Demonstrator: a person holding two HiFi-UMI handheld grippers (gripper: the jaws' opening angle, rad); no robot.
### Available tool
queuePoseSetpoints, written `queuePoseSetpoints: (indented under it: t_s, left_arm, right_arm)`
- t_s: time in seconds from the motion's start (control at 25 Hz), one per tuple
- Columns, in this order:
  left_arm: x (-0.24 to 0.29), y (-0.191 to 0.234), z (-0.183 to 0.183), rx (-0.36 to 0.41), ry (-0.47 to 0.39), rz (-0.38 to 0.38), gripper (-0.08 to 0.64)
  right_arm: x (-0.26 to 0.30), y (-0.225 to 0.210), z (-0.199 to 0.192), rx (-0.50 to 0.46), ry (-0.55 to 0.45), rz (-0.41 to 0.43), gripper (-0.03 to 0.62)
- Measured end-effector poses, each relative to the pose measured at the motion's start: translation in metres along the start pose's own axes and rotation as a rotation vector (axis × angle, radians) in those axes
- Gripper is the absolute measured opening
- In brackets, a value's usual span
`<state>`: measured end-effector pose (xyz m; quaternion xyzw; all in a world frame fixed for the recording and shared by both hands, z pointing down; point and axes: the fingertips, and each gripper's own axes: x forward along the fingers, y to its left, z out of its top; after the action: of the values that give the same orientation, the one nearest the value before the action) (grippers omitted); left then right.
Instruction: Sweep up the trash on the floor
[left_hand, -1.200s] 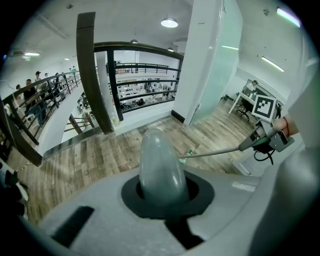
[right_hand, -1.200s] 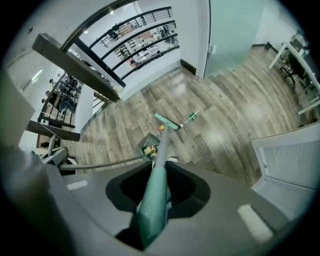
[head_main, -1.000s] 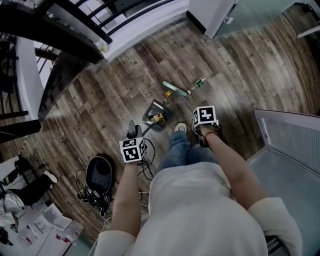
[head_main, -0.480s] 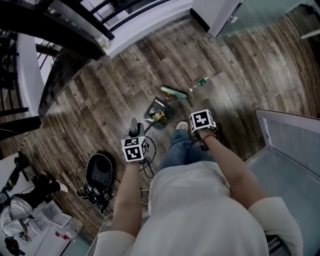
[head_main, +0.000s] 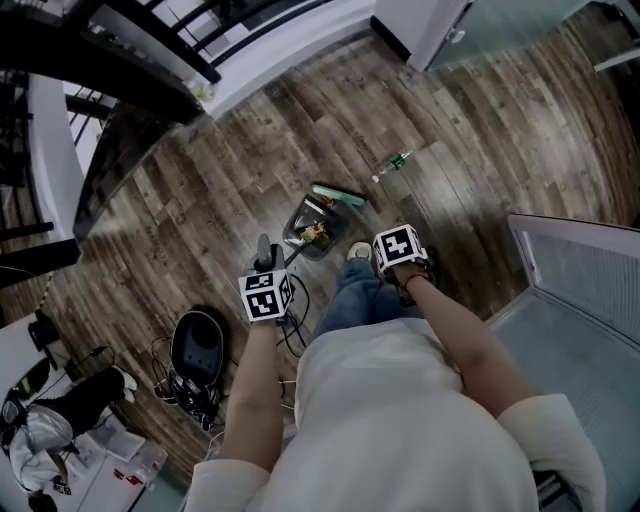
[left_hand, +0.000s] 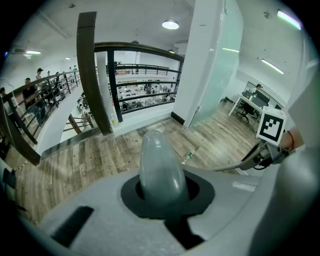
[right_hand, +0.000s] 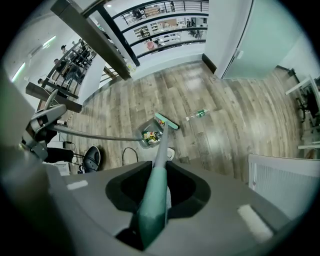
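Note:
In the head view my left gripper (head_main: 265, 278) is shut on the grey handle (left_hand: 160, 167) of a long-handled dustpan (head_main: 314, 229). The pan stands on the wood floor with colourful scraps inside. My right gripper (head_main: 396, 256) is shut on the teal broom handle (right_hand: 154, 197). The broom's green head (head_main: 338, 195) lies at the pan's far edge, which also shows in the right gripper view as broom head (right_hand: 166, 121) against dustpan (right_hand: 149, 136). A small green-labelled bottle (head_main: 392, 165) lies on the floor beyond the broom, apart from it.
A black round device (head_main: 197, 346) with tangled cables sits on the floor at my lower left. A dark railing (head_main: 150, 60) and white ledge run along the far left. A grey grated platform (head_main: 585, 290) fills the right. My shoe (head_main: 358, 253) is just behind the pan.
The broom head has slid left and nearer, from open floor up against the dustpan's edge, and the yellow scrap beside it is gone from the floor. My right gripper shifted left; the left barely moved.

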<state>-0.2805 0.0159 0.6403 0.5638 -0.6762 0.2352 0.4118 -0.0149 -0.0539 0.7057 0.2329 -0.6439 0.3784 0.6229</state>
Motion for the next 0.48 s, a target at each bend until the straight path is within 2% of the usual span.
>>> queuePoseSetpoints:
  t_s: [0.48]
  left_arm:
    - [-0.002,-0.002,-0.005,-0.003,0.005,-0.005,0.023]
  right_arm:
    - [0.000,0.011,-0.031,0.065,0.047,0.070,0.098]
